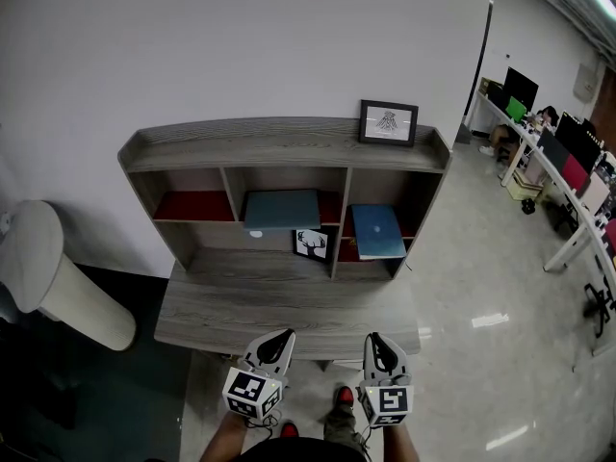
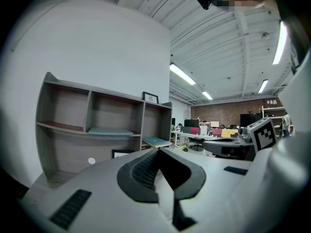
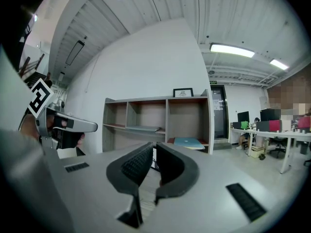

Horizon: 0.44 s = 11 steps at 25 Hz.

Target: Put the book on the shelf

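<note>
A teal book [image 1: 281, 209] lies flat in the middle compartment of the grey wooden shelf unit [image 1: 289, 142], and a blue book [image 1: 377, 230] lies in the right compartment. Both grippers hover side by side at the desk's near edge, well short of the shelf. My left gripper [image 1: 274, 346] has its jaws together with nothing between them, and my right gripper [image 1: 380, 346] is likewise shut and empty. In the left gripper view the pads [image 2: 146, 166] meet at the tip, with the teal book [image 2: 110, 131] far ahead. The right gripper view shows the blue book [image 3: 187, 141] beyond its jaws.
A framed picture [image 1: 389, 122] stands on the shelf top and a small black picture [image 1: 311, 243] leans at the back of the desk surface [image 1: 279, 311]. A white rounded object [image 1: 58, 277] sits at the left. Office desks with monitors [image 1: 558, 157] line the right.
</note>
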### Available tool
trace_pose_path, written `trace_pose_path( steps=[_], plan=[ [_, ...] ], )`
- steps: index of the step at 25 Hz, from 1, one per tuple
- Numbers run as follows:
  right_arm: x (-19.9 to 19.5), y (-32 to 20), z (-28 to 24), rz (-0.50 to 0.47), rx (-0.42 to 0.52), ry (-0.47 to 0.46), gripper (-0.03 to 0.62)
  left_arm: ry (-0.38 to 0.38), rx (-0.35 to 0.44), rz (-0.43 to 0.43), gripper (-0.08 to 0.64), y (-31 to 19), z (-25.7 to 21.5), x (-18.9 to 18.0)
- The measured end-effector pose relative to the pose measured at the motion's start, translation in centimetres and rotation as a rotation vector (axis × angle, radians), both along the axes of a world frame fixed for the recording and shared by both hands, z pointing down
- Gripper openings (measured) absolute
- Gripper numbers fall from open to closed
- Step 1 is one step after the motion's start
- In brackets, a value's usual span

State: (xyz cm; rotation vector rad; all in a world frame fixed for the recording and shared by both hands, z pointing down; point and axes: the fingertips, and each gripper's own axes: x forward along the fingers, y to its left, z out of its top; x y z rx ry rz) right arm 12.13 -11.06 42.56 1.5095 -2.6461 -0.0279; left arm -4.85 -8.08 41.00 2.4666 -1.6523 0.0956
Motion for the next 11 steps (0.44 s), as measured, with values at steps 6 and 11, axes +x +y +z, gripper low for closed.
trace_pose_path(
  steps=[6,11],
  plan=[
    [-0.55,0.11,0.33,-0.013,-0.005,0.011,0.044,0.001,-0.002,0.002,0.006,-0.26,0.15,-0.18],
    [-0.60,-0.18,0.38,-0.007,-0.005,0.010,0.044,0.000,-0.002,0.007,0.006,-0.55,0.21,-0.26]
  ],
)
